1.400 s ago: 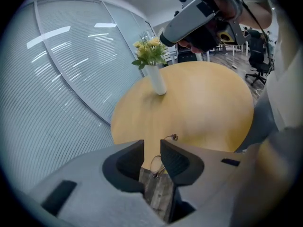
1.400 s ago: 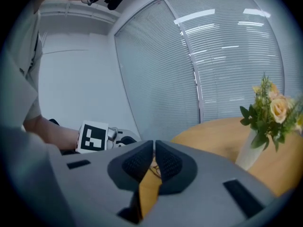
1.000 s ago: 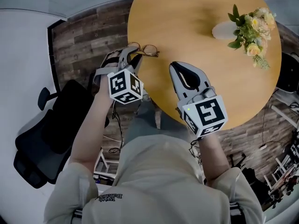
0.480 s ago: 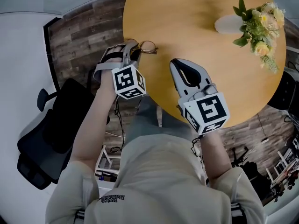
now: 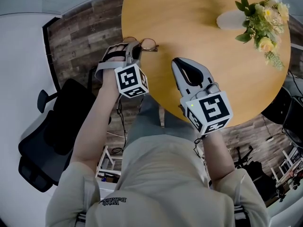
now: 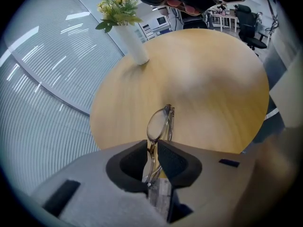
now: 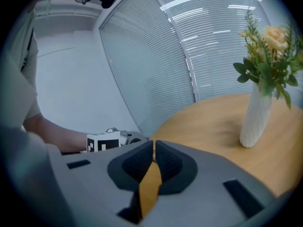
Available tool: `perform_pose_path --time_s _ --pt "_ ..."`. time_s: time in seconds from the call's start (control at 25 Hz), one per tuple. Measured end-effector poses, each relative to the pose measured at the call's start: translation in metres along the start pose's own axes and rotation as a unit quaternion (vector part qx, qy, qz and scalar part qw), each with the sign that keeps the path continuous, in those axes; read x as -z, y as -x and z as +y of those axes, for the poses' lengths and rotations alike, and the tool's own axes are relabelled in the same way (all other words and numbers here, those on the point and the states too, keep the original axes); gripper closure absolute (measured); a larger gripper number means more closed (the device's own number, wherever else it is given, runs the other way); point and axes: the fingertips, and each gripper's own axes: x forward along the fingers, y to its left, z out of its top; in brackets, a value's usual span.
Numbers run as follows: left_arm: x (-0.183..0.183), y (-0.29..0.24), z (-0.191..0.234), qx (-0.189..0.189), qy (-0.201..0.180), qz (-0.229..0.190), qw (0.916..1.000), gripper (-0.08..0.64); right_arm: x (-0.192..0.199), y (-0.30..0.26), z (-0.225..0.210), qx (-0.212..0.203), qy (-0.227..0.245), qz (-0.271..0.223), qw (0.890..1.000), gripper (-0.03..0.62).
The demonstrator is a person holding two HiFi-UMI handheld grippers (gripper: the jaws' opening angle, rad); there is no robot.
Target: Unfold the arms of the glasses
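There is one pair of glasses (image 5: 147,45), one round wooden table (image 5: 213,79), one white vase (image 5: 232,20) with one bunch of yellow flowers (image 5: 262,18), and one black office chair (image 5: 52,136) on the floor at the left. There are two grippers, and each carries one marker cube.

The left gripper (image 5: 134,48) is at the left edge of the table, close to the rim. Its jaws are closed on the glasses. In the left gripper view the pads of the left gripper (image 6: 151,144) pinch the thin frame of the glasses (image 6: 158,124), which stand on edge, with one lens reaching out beyond the jaw tips over the table. The arms of the glasses seem to lie folded against the front. I cannot tell if the glasses touch the wood. The left forearm is stretched forward and the hand (image 5: 111,60) holds the gripper from behind, with its cube (image 5: 131,81) facing up.

The right gripper (image 5: 177,65) is over the near part of the table, well apart from the glasses, and points away from the person. In its own view the jaws of the right gripper (image 7: 154,148) are pressed together with nothing between them, and the vase (image 7: 255,122) stands further on at the right. The right forearm also reaches forward, with its cube (image 5: 210,112) facing up.
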Motion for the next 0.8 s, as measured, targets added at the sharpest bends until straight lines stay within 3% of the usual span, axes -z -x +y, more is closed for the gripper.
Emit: perform_pose_path --time_s 0.2,0.48,0.8 --pt "-0.003 0.005 0.006 -0.016 0.012 0.002 0.9998 0.504 0.004 0.007 -0.001 0.001 -0.004 -0.001 1.0 0.555" --pt "-0.022 0.042 0.033 -0.067 0.061 -0.042 0.995 0.52 -0.006 0.024 0.005 0.007 0.013 -0.016 1.0 0.555" --pt "-0.04 0.11 0.069 -0.112 0.145 -0.108 0.9772 0.52 -0.039 0.052 0.016 0.008 0.028 -0.054 0.998 0.555"
